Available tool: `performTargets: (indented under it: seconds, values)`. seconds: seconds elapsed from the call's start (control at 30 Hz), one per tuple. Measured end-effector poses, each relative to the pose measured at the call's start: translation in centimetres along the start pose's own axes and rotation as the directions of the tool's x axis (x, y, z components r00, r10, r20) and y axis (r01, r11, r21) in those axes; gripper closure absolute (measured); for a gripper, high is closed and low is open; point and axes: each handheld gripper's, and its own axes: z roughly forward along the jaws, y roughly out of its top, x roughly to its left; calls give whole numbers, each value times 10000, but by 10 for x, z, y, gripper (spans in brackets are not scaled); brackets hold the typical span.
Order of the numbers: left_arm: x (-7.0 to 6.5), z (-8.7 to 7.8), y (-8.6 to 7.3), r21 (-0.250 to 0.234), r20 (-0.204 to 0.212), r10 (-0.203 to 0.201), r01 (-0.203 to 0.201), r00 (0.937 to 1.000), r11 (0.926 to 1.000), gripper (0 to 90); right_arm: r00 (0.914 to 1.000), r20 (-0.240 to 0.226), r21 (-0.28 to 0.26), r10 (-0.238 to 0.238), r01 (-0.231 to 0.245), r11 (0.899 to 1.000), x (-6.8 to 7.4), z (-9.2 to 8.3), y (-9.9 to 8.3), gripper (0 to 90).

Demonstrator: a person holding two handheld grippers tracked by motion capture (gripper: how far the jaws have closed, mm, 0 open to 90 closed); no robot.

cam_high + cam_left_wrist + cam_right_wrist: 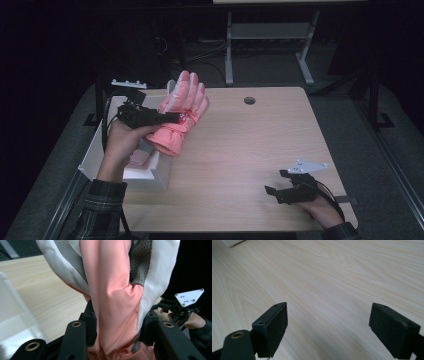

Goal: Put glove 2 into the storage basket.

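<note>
- Nearest the person, at the desk's front right corner, the right gripper lies low over the bare wood, held in the person's right hand.
- Its fingers are released: in the right gripper view they stand wide apart with nothing but wood grain between them.
- At the front left, the person's plaid sleeve leads up to the left hand, which carries the left gripper.
- Beneath that hand, at the desk's left edge, sits a white box with something pinkish inside, too hidden to identify.
- The left gripper's fingers are clenched on a salmon-pink winter glove, gripping it around the narrow wrist section.
- The glove is lifted clear of the desk, above the box's far right corner, cuff hanging down toward the person and its own pink-and-white digits pointing up and away.
- In the left gripper view the glove's pink, white and grey textured panels rise between the fingers.
- Farther back, a round cable hole marks the desk near its far edge.
</note>
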Motion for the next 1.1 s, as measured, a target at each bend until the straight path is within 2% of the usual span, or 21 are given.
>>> performTargets:
  seconds: [0.13,0.37,0.63,0.93,1.1]
  values:
    - [12,-13,-4,-167,-332,-347,341,9988,9993,588,9999,-119,91,-81,82,9999,1,4,2,149]
    - [32,-27,-15,-313,-673,-767,747,9948,9967,586,9999,-108,135,-78,80,9999,0,6,3,149]
    - [51,-39,-26,-623,-1218,-1212,1143,9851,9915,585,9999,-100,183,-64,66,9998,0,6,2,149]
    - [69,-35,-40,-638,-1709,-1701,1614,9705,9848,584,9999,-102,273,-65,68,9996,-1,7,2,149]
    - [78,-29,-48,-488,-2010,-1876,1815,9615,9822,584,9999,-99,282,-82,85,9996,-1,7,1,149]
